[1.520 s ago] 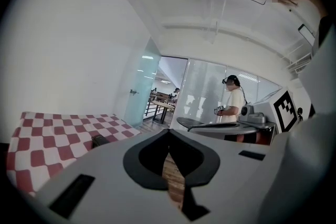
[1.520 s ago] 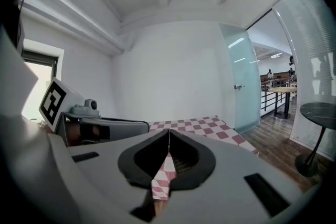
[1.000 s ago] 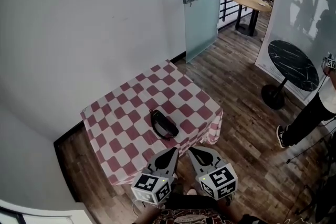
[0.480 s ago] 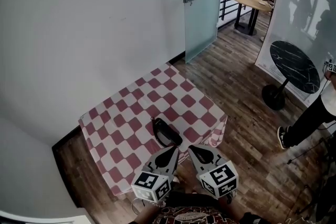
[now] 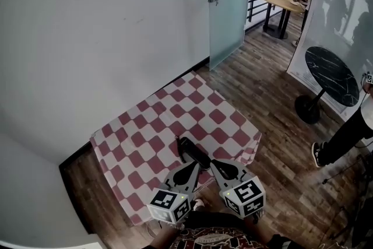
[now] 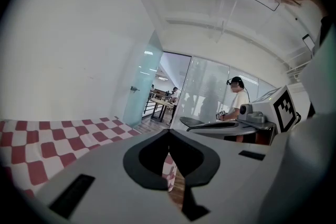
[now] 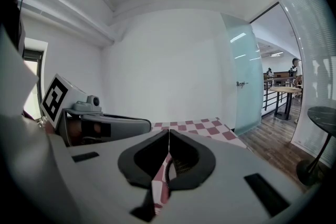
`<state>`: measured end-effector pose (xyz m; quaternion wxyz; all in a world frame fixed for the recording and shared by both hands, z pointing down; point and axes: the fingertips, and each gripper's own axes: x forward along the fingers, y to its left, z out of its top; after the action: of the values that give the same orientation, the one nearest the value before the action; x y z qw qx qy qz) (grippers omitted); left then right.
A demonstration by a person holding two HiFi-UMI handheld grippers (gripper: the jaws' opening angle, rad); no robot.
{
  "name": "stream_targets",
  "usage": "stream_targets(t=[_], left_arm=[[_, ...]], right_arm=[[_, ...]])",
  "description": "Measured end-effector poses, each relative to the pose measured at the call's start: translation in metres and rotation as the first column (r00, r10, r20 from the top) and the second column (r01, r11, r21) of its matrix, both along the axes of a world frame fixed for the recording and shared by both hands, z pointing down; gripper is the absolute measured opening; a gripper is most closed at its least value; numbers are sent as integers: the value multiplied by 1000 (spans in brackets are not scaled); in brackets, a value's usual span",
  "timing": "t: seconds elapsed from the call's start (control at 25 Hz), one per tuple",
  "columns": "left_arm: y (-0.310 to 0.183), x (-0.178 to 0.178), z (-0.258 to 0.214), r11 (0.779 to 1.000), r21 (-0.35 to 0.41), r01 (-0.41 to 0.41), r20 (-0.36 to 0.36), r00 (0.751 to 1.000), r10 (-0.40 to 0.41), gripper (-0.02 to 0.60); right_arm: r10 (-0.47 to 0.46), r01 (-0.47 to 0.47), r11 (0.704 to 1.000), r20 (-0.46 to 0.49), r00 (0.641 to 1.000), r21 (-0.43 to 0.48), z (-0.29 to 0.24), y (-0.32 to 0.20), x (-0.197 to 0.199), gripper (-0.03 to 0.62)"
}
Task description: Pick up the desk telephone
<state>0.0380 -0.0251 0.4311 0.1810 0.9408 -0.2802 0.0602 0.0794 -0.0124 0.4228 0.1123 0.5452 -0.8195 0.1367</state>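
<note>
Though tiny overhead, black, perhaps glossy desk telephone (image 5: 191, 152); left tool (image 5: 196, 165), right tool (image 5: 213, 164) closed.

Red-white checked tablecloth (image 5: 145, 128) (black telephone (image 5: 193, 154)).

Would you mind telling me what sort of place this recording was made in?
Likely an office lounge or café: a frosted glass door, a black round table and wood flooring.

left gripper (image 5: 194, 165): grey, black-and-white square markers | right gripper (image 5: 213, 164): same | top (image 5: 210, 239): dark red, patterned
</note>
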Motion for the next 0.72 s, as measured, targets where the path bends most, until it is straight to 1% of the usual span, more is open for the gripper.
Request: stream_targets(t=[0.36,0.48,0.72], left_arm=[[-19,-31,11,999,-25,30,3,1000,-30,9],[-25,-36,10,998,-24,50,-4,999,-50,9],[-39,-41,15,995,-39,97,5,995,-97,9]], right_arm=[[-26,26,999,-7,1000,-45,16,-20,-27,20],[-43,42,997,-14,999,-59,20,-25,-31,20],[-82,81,994,-13,997,-73,25,-41,-31,19]])
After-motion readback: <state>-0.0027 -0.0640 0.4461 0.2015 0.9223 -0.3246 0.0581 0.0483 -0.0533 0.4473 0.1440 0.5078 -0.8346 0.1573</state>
